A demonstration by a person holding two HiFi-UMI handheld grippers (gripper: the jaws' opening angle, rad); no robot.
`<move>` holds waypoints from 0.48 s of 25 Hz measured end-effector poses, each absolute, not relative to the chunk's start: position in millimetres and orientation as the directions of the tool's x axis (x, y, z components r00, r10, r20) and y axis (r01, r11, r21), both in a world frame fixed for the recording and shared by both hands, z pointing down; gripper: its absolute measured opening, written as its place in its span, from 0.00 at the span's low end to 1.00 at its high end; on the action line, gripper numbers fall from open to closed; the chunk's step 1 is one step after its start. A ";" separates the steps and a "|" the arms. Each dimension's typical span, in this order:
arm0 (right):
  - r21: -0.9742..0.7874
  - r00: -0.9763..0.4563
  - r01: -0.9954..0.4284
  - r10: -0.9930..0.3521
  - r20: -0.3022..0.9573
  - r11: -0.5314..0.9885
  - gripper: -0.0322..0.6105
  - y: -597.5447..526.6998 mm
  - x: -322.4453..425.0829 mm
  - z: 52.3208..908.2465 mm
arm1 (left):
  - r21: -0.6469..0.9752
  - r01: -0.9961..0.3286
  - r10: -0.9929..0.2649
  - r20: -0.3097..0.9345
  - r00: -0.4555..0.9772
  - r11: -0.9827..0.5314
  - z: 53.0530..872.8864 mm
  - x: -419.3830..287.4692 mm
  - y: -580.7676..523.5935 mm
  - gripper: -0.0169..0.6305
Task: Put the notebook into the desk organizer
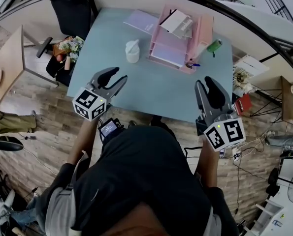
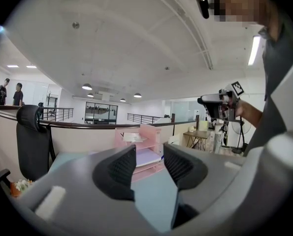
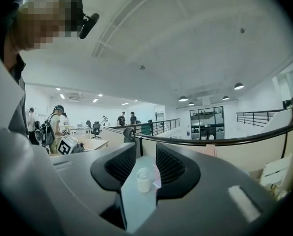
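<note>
Dark-shirted shoulders of the person (image 1: 146,181) fill the foreground of the head view. Just beyond, both hands hold their tools over the near edge of the pale blue table (image 1: 151,90). The left gripper (image 1: 119,75) has its jaws apart with nothing between them, and the right gripper (image 1: 204,81) likewise stands parted and empty. A white cup (image 1: 132,51) sits mid-table. At the far side stands the pink organizer (image 1: 204,28); a white notebook (image 1: 176,21) lies askew on its top tier, and a purple notebook (image 1: 141,19) lies flat just beside its left.
</note>
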State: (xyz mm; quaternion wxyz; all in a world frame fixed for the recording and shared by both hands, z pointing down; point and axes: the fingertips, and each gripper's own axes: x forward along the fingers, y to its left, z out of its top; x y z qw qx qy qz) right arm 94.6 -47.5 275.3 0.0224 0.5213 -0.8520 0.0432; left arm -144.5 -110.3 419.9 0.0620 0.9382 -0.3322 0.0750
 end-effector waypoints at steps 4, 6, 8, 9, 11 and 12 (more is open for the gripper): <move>-0.046 -0.456 -0.890 -0.886 0.081 0.454 0.25 -45.2 89.7 272.6 | 0.074 -0.632 -0.612 0.186 0.768 -0.771 423.6 -147.8 -106.1 0.38; -0.042 -0.458 -0.889 -0.885 0.080 0.457 0.25 -45.4 86.7 271.2 | 0.077 -0.634 -0.614 0.187 0.767 -0.769 424.9 -150.1 -105.0 0.38; -0.041 -0.459 -0.888 -0.885 0.081 0.458 0.25 -46.8 84.2 271.2 | 0.078 -0.638 -0.618 0.186 0.764 -0.766 425.7 -152.9 -105.3 0.38; -0.042 -0.458 -0.889 -0.885 0.081 0.456 0.25 -47.6 83.3 271.7 | 0.078 -0.640 -0.620 0.185 0.763 -0.764 425.8 -154.5 -105.8 0.38; -0.043 -0.454 -0.891 -0.887 0.083 0.451 0.25 -49.0 82.1 273.0 | 0.075 -0.644 -0.624 0.184 0.759 -0.761 426.0 -157.5 -106.7 0.38; -0.043 -0.451 -0.893 -0.889 0.084 0.449 0.25 -49.7 81.5 273.7 | 0.074 -0.646 -0.626 0.183 0.758 -0.760 426.0 -159.0 -107.2 0.38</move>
